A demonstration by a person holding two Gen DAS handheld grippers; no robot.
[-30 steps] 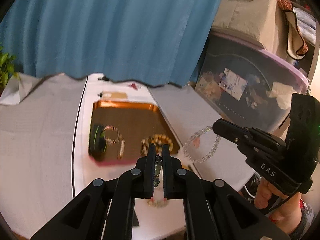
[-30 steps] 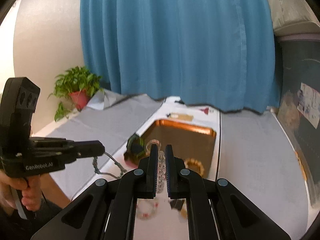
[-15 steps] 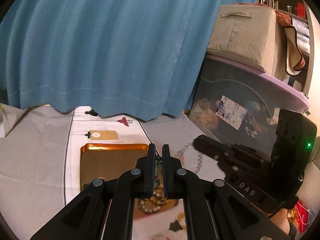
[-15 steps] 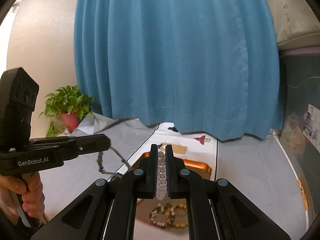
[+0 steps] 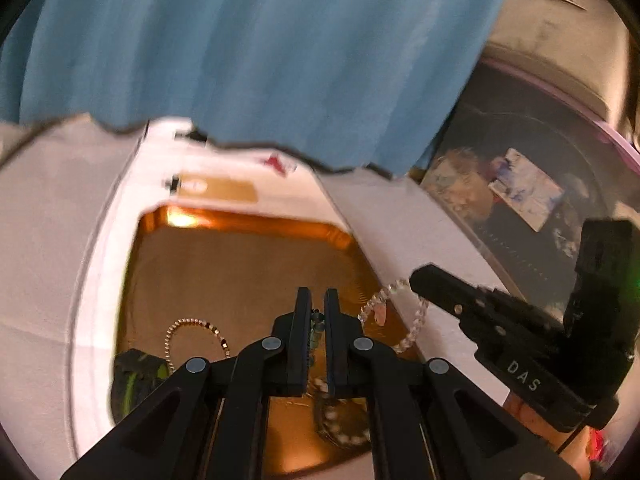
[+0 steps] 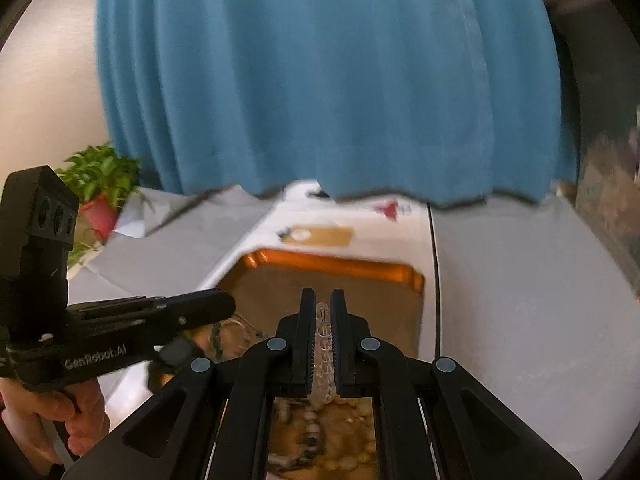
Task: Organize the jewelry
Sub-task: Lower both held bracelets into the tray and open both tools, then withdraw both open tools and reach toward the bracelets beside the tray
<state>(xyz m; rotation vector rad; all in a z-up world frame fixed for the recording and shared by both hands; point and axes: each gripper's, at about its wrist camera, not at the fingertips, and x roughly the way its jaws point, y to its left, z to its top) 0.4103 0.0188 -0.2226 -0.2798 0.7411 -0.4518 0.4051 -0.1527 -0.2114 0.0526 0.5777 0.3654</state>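
Observation:
A copper tray (image 5: 248, 264) lies on a white mat. My left gripper (image 5: 317, 296) hovers over its near part, shut on a dark green beaded chain (image 5: 317, 326). The right gripper (image 5: 420, 280) hangs at the tray's right edge, shut on a clear bead bracelet (image 5: 394, 312). In the right wrist view the clear bracelet (image 6: 326, 354) sits between the right gripper's (image 6: 322, 298) pads, and the left gripper (image 6: 224, 306) carries the dangling dark chain (image 6: 216, 338). Inside the tray lie a gold chain bracelet (image 5: 192, 326), a black-and-green item (image 5: 136, 374) and a beaded bracelet (image 5: 344, 420).
A blue curtain (image 6: 320, 80) hangs behind the table. A tan tag (image 5: 218, 190) lies beyond the tray. A clear storage bin (image 5: 540, 200) with a beige box on top stands at the right. A potted plant (image 6: 100, 184) stands at the far left. A hand (image 6: 60, 420) holds the left gripper.
Both grippers have come forward and down over the tray, each still carrying its piece. The tray now fills more of both views than half a second ago.

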